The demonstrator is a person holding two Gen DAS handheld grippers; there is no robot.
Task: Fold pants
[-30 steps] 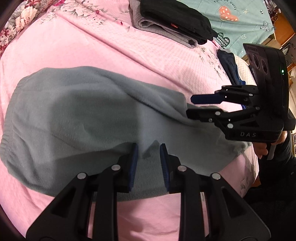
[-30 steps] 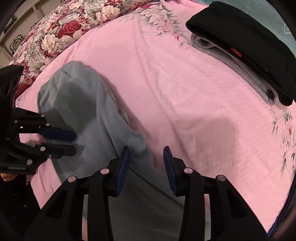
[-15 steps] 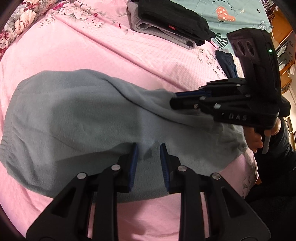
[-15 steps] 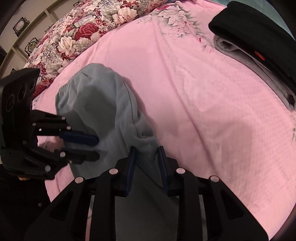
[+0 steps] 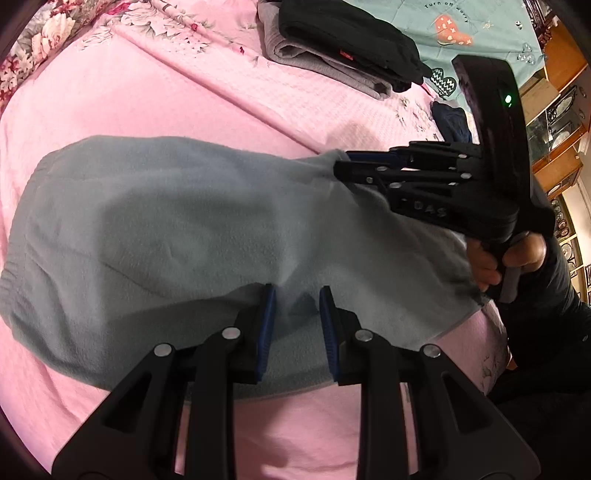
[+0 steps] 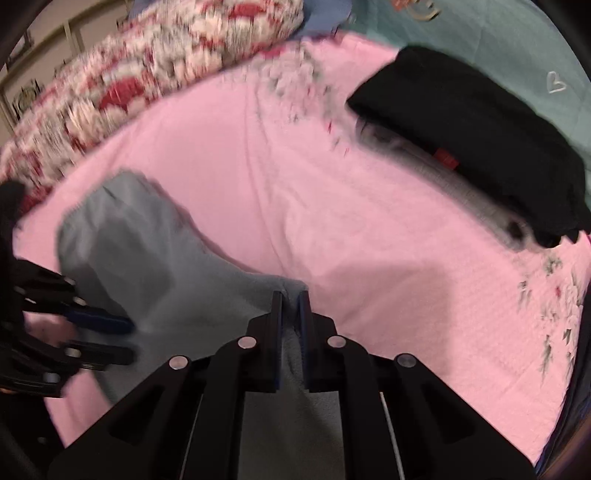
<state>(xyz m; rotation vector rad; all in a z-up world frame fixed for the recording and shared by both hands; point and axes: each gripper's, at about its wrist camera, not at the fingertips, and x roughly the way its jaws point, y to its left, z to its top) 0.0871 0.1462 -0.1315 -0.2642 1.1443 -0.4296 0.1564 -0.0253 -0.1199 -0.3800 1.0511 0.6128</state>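
Note:
Grey-blue fleece pants lie folded lengthwise across the pink bedsheet. My left gripper sits at the pants' near edge, and a pucker of fabric is pinched between its blue pads. My right gripper reaches in from the right at the pants' far edge. In the right wrist view its jaws are closing, and the right gripper has a raised ridge of the pants squeezed between its pads. The left gripper shows at the left edge there.
A stack of folded black and grey clothes lies at the back of the bed, in front of a teal blanket. A dark blue garment lies at the right. A floral quilt borders the far left. A person's hand holds the right handle.
My right gripper slid left over the pants to their far edge and its jaws narrowed onto a fold of fabric. My left gripper stayed where it was.

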